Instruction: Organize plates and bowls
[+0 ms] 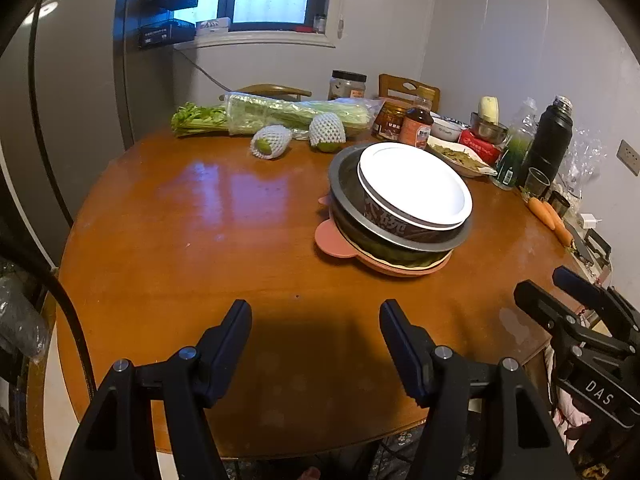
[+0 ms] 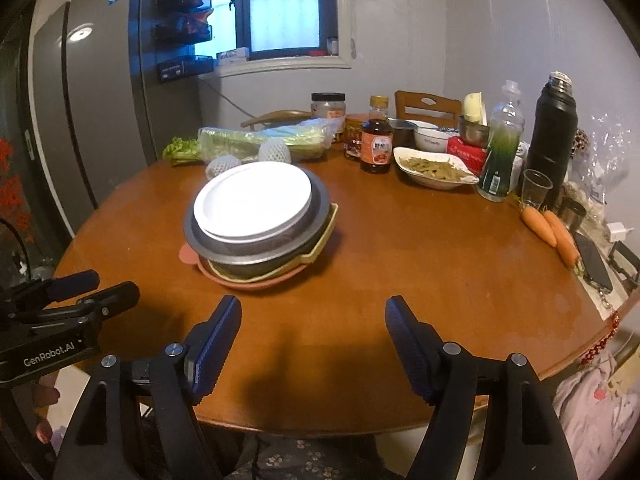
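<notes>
Both tongs stand wide and empty over the near tabletop [image 1: 168,240] edge: left tongs [image 1: 316,320], right tongs [image 2: 314,316]. Stack of plates and bowls [image 2: 256,220] lies ahead between them, slightly nearer my right. Bare wood all around it; clutter well behind.

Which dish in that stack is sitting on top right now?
The white plate. It rests on the dark patterned bowl, which sits in the grey metal pan; the pink plate is at the very bottom, on the table.
</notes>
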